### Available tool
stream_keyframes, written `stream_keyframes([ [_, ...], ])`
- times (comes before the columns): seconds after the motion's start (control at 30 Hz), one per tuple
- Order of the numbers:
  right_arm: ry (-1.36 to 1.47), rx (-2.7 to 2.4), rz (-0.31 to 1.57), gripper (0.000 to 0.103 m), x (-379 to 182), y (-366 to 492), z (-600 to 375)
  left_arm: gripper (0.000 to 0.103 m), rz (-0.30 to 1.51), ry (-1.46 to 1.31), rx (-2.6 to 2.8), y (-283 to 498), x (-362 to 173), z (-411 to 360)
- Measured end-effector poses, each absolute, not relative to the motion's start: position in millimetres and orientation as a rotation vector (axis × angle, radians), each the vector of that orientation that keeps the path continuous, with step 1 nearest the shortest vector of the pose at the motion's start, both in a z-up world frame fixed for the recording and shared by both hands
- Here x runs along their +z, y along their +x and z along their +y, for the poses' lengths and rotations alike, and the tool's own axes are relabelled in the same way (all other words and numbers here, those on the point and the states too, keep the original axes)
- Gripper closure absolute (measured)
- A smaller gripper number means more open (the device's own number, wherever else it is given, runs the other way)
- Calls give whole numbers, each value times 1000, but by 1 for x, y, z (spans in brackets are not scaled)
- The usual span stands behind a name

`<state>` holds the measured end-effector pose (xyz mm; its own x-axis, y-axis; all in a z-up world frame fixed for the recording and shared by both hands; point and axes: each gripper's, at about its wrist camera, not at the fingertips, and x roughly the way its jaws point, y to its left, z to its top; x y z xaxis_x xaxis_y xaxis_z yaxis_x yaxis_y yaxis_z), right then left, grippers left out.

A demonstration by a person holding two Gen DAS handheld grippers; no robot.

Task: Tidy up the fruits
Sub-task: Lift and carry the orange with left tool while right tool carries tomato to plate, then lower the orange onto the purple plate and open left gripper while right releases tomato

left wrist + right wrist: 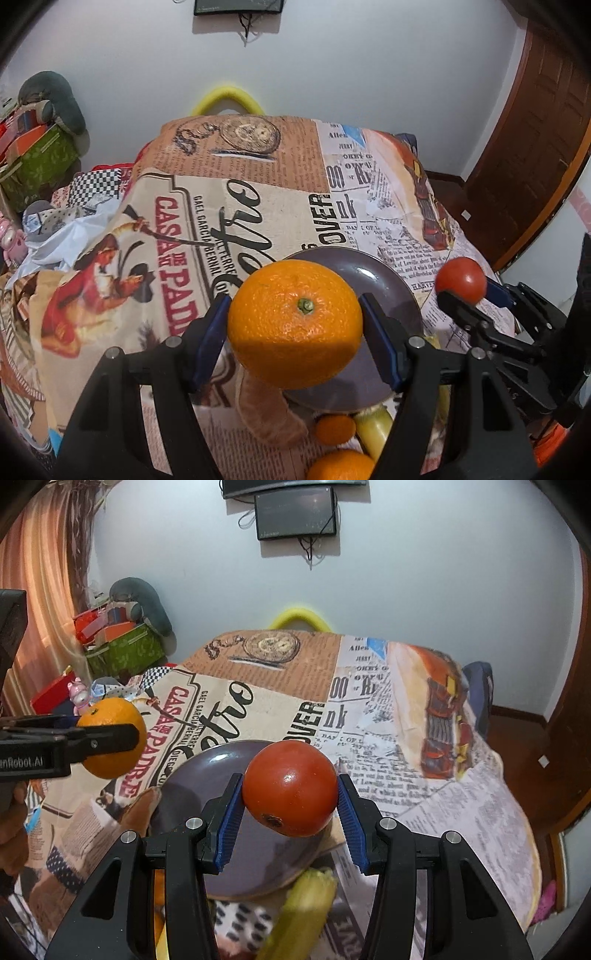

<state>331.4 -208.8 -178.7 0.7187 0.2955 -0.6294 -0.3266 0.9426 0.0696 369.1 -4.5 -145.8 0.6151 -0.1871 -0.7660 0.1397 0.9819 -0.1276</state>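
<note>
Left wrist view: left gripper [295,321] is clamping an orange [294,325] at frame centre, right gripper [290,801] is clamping a tomato [290,787], both above the purple plate [207,771].

Lowering each fruit gently onto separate bare spots of the plate before easing the jaws apart looks wisest, since both could roll. A newsprint-patterned cloth [258,184] is covering the desk; boxes are piling at upper left, a wooden door [535,147] is standing at right.

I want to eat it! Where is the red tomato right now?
The tomato is held up in the right gripper, over the purple plate. In the right wrist view, the orange is to its left.
</note>
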Motion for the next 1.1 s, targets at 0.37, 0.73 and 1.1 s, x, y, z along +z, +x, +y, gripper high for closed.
stream_keyframes([
  [0.37,-77,338,788,57,-213,369,-204,34,969,-10,-181,414,-192,-22],
  [0.73,-125,348,834,57,-233,378,-199,33,1037,9,-172,432,-234,-30],
  [1.1,-114,364,835,56,-235,380,-198,33,971,60,-155,425,-226,-33],
])
